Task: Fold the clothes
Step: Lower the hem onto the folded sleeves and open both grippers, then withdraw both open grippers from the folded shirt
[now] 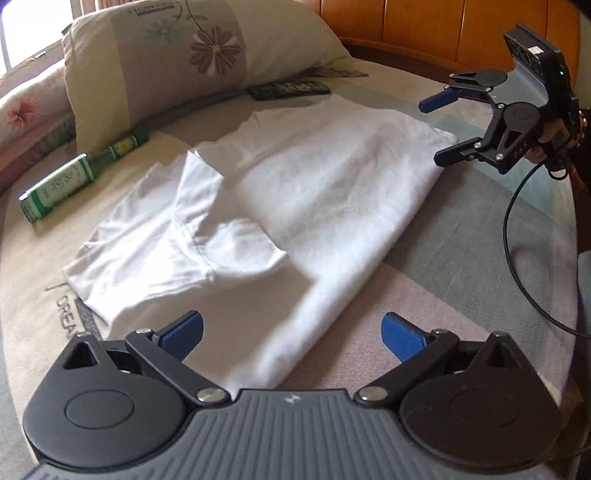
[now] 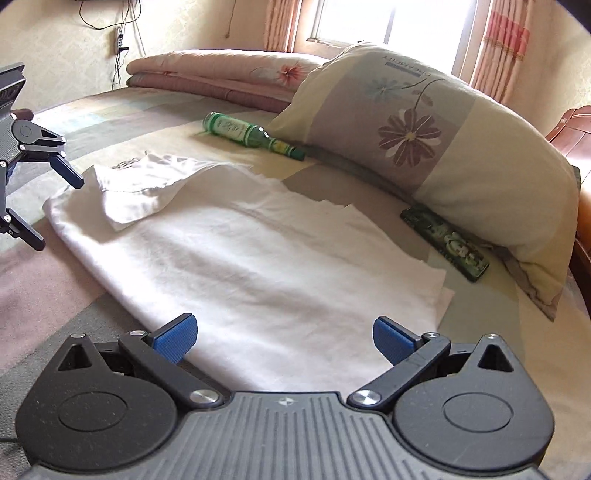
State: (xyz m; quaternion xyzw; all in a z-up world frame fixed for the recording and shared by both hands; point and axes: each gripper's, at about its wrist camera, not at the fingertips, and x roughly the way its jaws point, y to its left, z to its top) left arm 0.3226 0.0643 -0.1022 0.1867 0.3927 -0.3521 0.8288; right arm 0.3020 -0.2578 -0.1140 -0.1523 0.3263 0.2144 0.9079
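White shirt (image 1: 295, 206) lies flat on the bed (image 1: 461, 266), half folded lengthwise, one sleeve (image 1: 207, 206) turned in over the body; my left claw (image 1: 291, 338) hangs over its near edge, fingers wide apart, nothing between them; my right claw (image 2: 284, 338) is over the far end, also spread and empty; green bottle (image 2: 251, 134) lies on its side beside the pillow (image 2: 443, 147); dark flat box (image 2: 445, 238) sits against the pillow, near the shirt's hem corner.

White cloth shirt (image 1: 295, 192) matt; glossy green glass bottle (image 1: 70, 177); varnished wood headboard (image 1: 443, 26).
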